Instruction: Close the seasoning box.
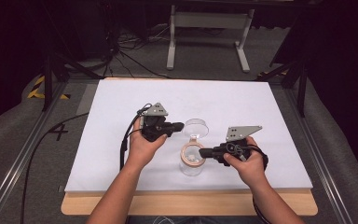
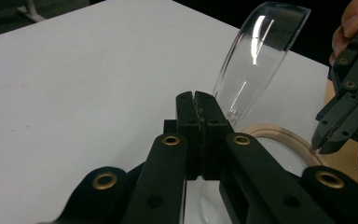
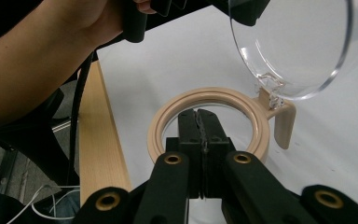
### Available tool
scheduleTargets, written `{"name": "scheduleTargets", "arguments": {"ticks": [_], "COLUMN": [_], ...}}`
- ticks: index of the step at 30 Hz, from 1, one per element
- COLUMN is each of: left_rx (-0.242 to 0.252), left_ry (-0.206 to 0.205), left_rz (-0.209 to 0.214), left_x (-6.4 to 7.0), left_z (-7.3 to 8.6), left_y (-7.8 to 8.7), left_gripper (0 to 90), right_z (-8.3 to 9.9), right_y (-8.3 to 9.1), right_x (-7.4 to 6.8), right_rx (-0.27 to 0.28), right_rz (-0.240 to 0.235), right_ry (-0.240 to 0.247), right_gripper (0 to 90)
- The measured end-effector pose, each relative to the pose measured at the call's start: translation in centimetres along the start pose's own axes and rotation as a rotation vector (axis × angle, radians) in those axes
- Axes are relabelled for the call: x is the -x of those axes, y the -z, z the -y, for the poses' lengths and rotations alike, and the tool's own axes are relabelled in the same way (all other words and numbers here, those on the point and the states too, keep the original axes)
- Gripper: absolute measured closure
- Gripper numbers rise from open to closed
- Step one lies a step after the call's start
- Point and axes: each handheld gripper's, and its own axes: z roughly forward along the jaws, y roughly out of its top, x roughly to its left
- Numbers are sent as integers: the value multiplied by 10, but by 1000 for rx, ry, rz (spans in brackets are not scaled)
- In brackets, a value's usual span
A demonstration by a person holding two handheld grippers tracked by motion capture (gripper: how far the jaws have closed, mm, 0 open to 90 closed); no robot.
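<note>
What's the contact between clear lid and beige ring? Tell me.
Touching. The right gripper view shows the clear lid joined to the beige ring at its hinge.

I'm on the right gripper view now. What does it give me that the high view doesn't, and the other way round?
Right gripper view alone: a close look at its own shut jaws meeting at the near edge of the beige ring, and the hinge tab joining the ring to the clear lid.

High view alone: the whole white table, both hands, the left gripper near the raised lid, and the right gripper at the ring.

Both: the jar's ring and its open clear lid.
</note>
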Motion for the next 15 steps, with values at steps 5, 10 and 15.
{"name": "scheduleTargets", "arguments": {"ticks": [5, 10, 15], "left_rx": [-2, -22, -36], "left_ry": [1, -7, -9], "left_rz": [8, 38, 40], "left_x": [2, 3, 3], "left_z": [0, -1, -2], "left_y": [1, 5, 7], "left_gripper": [895, 895, 893], "right_z": [-2, -2, -2], "right_y": [2, 3, 4], "right_x": [0, 1, 1], "right_rx": [14, 18, 19], "right_rz": [1, 1, 0], "right_ry": [-2, -10, -11], "right_gripper": [900, 900, 900]}}
